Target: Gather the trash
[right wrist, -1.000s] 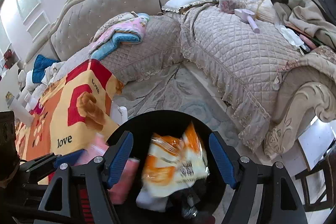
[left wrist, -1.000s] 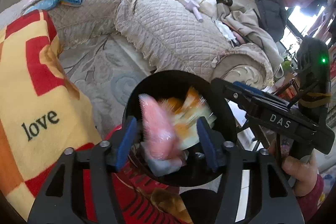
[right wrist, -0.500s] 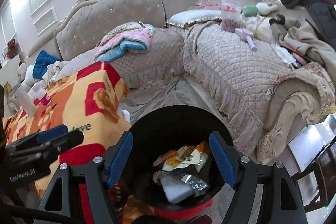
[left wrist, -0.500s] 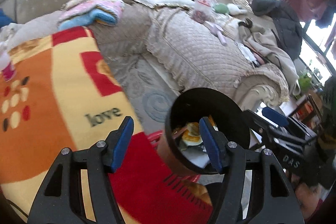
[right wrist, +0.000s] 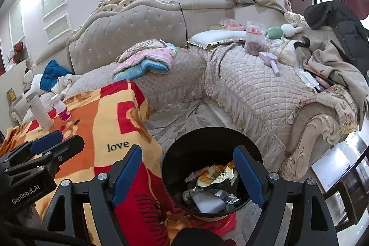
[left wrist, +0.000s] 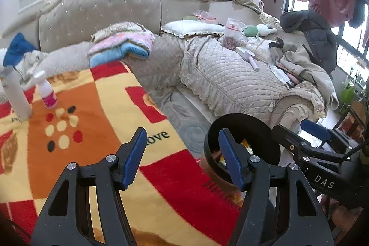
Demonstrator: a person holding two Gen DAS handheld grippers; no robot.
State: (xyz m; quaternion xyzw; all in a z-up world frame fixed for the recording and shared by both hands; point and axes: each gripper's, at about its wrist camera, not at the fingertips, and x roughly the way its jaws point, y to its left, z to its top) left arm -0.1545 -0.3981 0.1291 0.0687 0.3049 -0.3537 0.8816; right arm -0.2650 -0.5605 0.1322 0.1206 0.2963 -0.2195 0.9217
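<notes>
A black round trash bin [right wrist: 184, 146] stands on the floor beside the blanket-covered table. It holds an orange snack wrapper [right wrist: 218, 173], foil scraps and a white piece. My right gripper [right wrist: 188, 174] is open and empty above the bin. My left gripper [left wrist: 182, 153] is open and empty over the blanket's edge, left of the bin [left wrist: 253, 128]. A white bottle [left wrist: 15, 93] and a small pink-labelled bottle [left wrist: 47, 93] stand on the far side of the blanket.
A red, orange and yellow "love" blanket [left wrist: 80, 121] covers the table. A quilted beige sofa [right wrist: 253, 89] with folded towels, a pillow and clothes runs behind. A grey rug [right wrist: 180, 119] lies between the table and the sofa.
Both grippers let their trash fall into the bin and then rose and tilted up. The left gripper has swung left over the blanket.
</notes>
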